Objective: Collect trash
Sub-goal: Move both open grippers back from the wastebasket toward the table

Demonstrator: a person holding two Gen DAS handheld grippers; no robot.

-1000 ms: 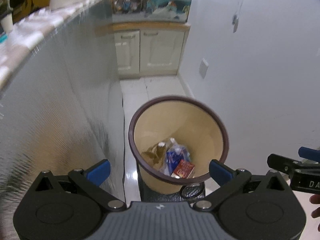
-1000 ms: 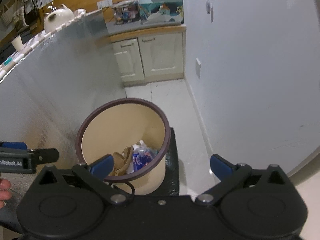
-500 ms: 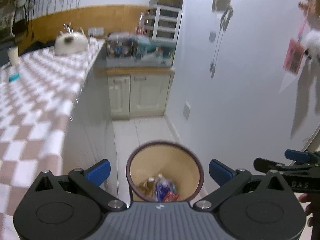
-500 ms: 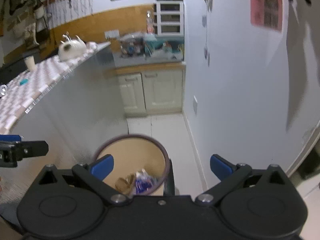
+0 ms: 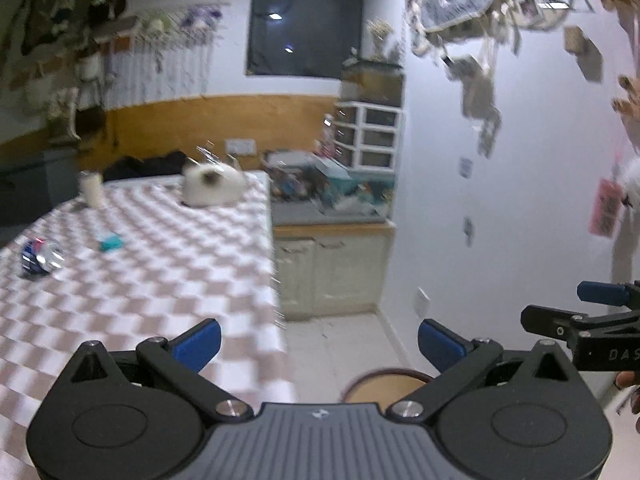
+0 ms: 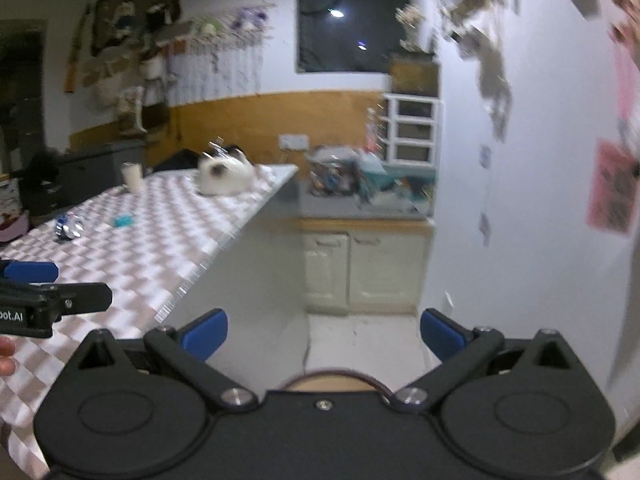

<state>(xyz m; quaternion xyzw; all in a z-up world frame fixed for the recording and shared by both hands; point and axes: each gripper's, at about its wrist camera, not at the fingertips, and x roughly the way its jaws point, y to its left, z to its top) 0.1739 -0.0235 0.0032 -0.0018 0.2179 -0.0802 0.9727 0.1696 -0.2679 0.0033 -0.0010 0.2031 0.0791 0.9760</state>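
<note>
The desk (image 5: 160, 264), under a brown-and-white checked cloth, fills the left half of both views, and the trash left to collect lies on it. At the bottom centre of each frame only the rim of the bin (image 5: 384, 374) shows, on the floor just off the desk's near corner and partly hidden behind the gripper bodies.

The left gripper (image 5: 318, 340) and the right gripper (image 6: 322, 334) both have their jaws spread wide with nothing between them; each also shows in the other's view, side-on at the frame edge.

On the far end of the desk, in the upper middle of the left view, sit a white teapot (image 5: 212, 186) and a pale cup (image 5: 91, 190). These look like kept things, not trash, though blur makes that a guess.

At the left edge of the left view lies a crumpled wrapper (image 5: 42, 258), blue, white and shiny. It looks like thin foil or plastic film: very light, soft and slippery, likely to slide on the cloth if nudged. Closing on a raised crease near its middle, from above, should hold best.

Just right of it lies a small teal packet (image 5: 111, 243), flat and low. It is probably light and fairly stiff; pinching it across its short sides seems safest, without catching the cloth.
</note>
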